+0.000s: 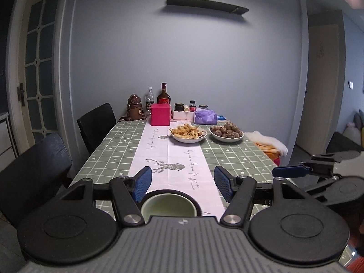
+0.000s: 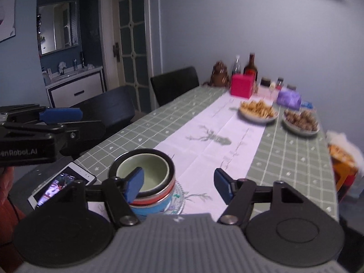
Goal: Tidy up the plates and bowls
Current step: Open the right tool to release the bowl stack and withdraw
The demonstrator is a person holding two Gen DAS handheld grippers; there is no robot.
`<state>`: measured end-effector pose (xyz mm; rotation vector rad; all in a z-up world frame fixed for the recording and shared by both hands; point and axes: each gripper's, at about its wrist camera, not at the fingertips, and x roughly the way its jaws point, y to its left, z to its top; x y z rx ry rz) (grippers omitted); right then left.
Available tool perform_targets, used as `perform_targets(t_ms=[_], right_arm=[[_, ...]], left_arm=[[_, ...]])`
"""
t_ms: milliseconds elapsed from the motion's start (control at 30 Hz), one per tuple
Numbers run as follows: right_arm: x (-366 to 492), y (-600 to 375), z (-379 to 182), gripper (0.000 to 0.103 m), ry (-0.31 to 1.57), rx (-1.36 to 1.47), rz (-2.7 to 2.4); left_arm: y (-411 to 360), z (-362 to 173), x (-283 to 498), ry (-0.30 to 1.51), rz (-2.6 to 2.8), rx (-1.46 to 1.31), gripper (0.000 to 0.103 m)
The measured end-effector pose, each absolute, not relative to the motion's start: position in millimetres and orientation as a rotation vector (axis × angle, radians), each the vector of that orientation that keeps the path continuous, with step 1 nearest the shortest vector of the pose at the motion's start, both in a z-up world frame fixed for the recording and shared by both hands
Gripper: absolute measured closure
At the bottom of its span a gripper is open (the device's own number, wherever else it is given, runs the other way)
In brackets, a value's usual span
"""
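Note:
A stack of nested bowls (image 2: 145, 182) stands at the near end of the table on a patterned plate (image 2: 179, 198); the top bowl is pale green inside with a dark rim, above red and blue bowls. It also shows in the left wrist view (image 1: 168, 204), low between my fingers. My left gripper (image 1: 183, 183) is open and empty, just above the stack. My right gripper (image 2: 179, 185) is open and empty, with its left fingertip (image 2: 134, 184) over the bowl's rim. A plate of fries (image 1: 188, 132) and a plate of round brown food (image 1: 226, 132) sit at the far end.
The table has a green checked cloth (image 1: 113, 150) with a white runner. A red box (image 1: 160, 114), bottles, jars and a purple tissue pack (image 1: 206, 116) line the far wall. Black chairs (image 1: 96, 122) stand on the left. A phone (image 2: 61, 183) lies beside the bowls.

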<state>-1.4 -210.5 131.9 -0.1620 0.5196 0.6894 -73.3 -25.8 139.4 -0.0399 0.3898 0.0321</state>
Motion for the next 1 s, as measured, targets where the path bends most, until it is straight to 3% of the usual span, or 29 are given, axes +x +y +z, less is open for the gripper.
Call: perform_targets(t_ms=[233,367,567,667,800,1000], right_arm=[[-42,-244,103,0.018,0.463,-0.065,0.604],[-58,-246,80,0.018,0.443,-0.038,0.531],[-78,-241,50,0.018,0.432,-0.027,0.478],[-85,-241,42,0.018,0.421,-0.018,0.464],[-94,-238,32,0.010,0.401,-0.009,0.458],[-96,-225,21,0.006,0.385,-0.043,0.451]], left_arm=[[-47,106,-102,0.355,0.061,-0.035,0.029],[-56,82,-112,0.385,0.060,0.014,0.027],[-51,50,-121,0.375,0.081,0.036,0.014],[-45,39,-122,0.391,0.127,0.053,0.013],[-43,23,-127,0.393,0.166,0.091,0.003],[-28,1,-116,0.475,0.223,0.017,0.003]])
